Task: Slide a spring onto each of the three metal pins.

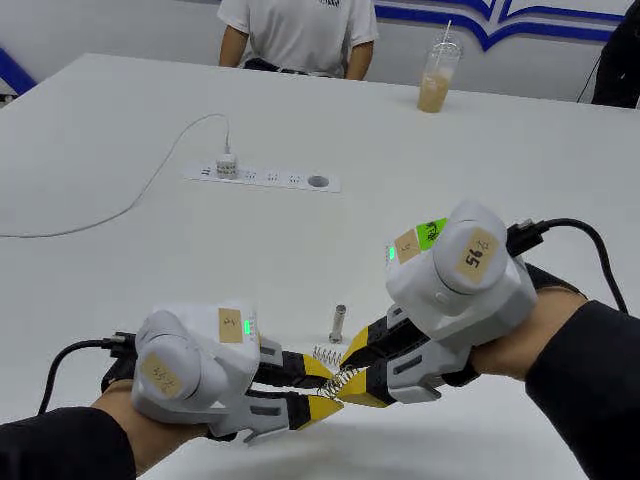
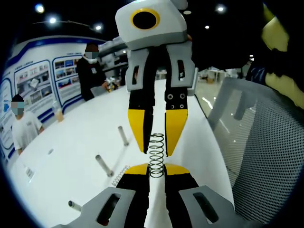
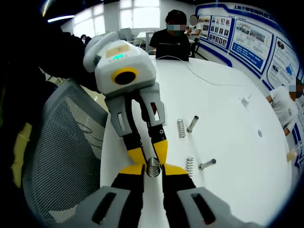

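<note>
The left gripper (image 2: 156, 171) is clenched on the near end of a spring (image 2: 156, 159). The right gripper (image 2: 158, 147) comes in from 12 o'clock in the left gripper view and grasps the far end of it, so the spring sits between both pairs of yellow tips. On the white table (image 1: 150, 250), a loose spring (image 1: 326, 352) lies at 11 o'clock from the held one. A metal pin (image 1: 338, 323) is just beyond it, at 12 o'clock.
</note>
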Demonstrator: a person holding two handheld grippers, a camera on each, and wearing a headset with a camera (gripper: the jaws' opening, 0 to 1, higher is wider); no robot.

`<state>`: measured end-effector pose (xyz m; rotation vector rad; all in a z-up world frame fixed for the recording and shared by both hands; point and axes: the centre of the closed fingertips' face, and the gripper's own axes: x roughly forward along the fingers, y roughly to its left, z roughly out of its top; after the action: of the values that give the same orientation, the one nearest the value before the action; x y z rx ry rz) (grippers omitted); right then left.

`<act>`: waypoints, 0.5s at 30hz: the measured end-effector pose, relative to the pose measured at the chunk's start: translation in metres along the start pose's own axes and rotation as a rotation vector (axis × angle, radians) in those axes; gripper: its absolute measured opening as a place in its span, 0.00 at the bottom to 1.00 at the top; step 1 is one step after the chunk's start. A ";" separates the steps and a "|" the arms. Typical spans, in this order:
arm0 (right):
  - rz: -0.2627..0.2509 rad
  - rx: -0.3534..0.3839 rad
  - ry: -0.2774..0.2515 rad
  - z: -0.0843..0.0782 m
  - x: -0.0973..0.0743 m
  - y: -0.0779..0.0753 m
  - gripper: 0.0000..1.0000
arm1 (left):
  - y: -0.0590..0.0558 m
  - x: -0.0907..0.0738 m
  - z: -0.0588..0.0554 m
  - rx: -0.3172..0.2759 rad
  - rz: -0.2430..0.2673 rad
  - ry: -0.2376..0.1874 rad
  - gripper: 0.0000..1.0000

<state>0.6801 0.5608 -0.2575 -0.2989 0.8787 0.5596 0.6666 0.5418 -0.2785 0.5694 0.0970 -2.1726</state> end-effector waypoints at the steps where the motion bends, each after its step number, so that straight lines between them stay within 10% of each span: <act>1: -0.001 -0.002 -0.001 0.000 0.000 0.000 0.15 | 0.000 0.000 0.000 0.000 0.000 -0.001 0.11; 15: -0.010 0.001 0.005 0.001 -0.001 -0.005 0.12 | 0.003 0.001 0.000 -0.033 0.014 -0.015 0.18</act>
<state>0.6829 0.5568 -0.2559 -0.3040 0.8819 0.5497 0.6686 0.5392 -0.2780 0.5331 0.1204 -2.1571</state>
